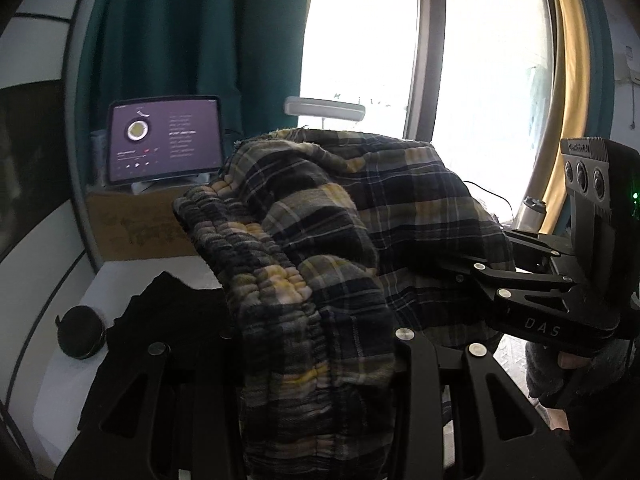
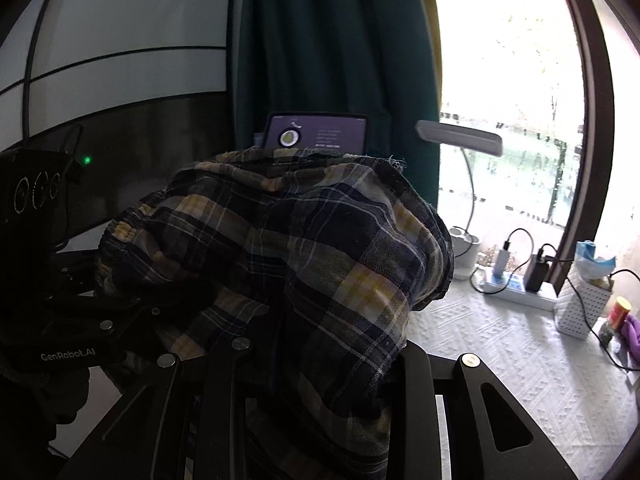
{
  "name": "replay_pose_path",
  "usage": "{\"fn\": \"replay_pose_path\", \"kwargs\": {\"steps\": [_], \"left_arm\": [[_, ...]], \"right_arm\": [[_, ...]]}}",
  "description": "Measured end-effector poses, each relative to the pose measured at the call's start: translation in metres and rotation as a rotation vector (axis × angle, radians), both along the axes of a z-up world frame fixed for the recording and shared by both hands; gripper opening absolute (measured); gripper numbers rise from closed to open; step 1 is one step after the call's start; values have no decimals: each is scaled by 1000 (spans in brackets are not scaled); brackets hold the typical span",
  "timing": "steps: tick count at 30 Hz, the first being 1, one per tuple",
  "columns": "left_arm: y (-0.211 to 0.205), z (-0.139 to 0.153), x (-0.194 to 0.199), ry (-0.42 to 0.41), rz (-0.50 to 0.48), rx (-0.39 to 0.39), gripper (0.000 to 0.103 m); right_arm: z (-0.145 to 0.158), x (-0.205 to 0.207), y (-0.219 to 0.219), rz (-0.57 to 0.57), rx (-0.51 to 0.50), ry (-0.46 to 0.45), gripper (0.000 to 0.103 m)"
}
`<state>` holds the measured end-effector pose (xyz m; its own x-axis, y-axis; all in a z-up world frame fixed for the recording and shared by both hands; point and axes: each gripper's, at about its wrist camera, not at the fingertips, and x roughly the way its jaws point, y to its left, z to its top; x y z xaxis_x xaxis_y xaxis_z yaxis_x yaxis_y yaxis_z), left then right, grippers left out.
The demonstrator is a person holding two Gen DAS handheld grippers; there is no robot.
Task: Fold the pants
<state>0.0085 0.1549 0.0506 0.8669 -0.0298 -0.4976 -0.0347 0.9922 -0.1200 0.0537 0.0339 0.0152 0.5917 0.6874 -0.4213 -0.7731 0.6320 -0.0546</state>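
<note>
Nearest the lens in both wrist views, the plaid pants (image 1: 320, 240) are bunched between the jaws: the left gripper (image 1: 316, 360) is clenched on the elastic waistband, and the right gripper (image 2: 320, 360) is clamped on a thick fold of the same cloth, so the garment hangs off the desk between the two claws, carried in the air, not lying flat. The fabric rises in a heap in front of each camera and hides most of what lies beyond, which is the first hazard: the person cannot see through these views where the cloth would land. Each grip seems to take in several layers, so a tug apart could slip a layer out and drop one side, or spread the pants twisted. To the left, a black garment (image 1: 160, 320) and a round black object (image 1: 82, 332) sit on the white desk (image 1: 52, 380) near its left edge; trailing cloth could drag over them. Towards the right edge of the desk, a power strip (image 2: 516, 286) with plugged chargers and loose cables lies on the textured cover, beside a white perforated basket (image 2: 584, 304); a swinging pant leg could snag a cable. Farther back, the tablet (image 1: 164, 142) stands propped near the back edge by the green curtain (image 2: 320, 40), with a desk lamp (image 2: 460, 136) arching before the window; a high sweep could knock either over.
</note>
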Motion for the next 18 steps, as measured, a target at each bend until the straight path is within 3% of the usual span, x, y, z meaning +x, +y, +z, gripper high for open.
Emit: {"fn": "replay_pose_path", "kwargs": {"steps": [7,18], "left_arm": [[19,-17,11,52,5,-15,36],[41,-59,58,176,-3,-78,36]], "right_arm": [[-16,8,21,3,-4,46,30],[-58,67,38,-43,-32,164,30]]}}
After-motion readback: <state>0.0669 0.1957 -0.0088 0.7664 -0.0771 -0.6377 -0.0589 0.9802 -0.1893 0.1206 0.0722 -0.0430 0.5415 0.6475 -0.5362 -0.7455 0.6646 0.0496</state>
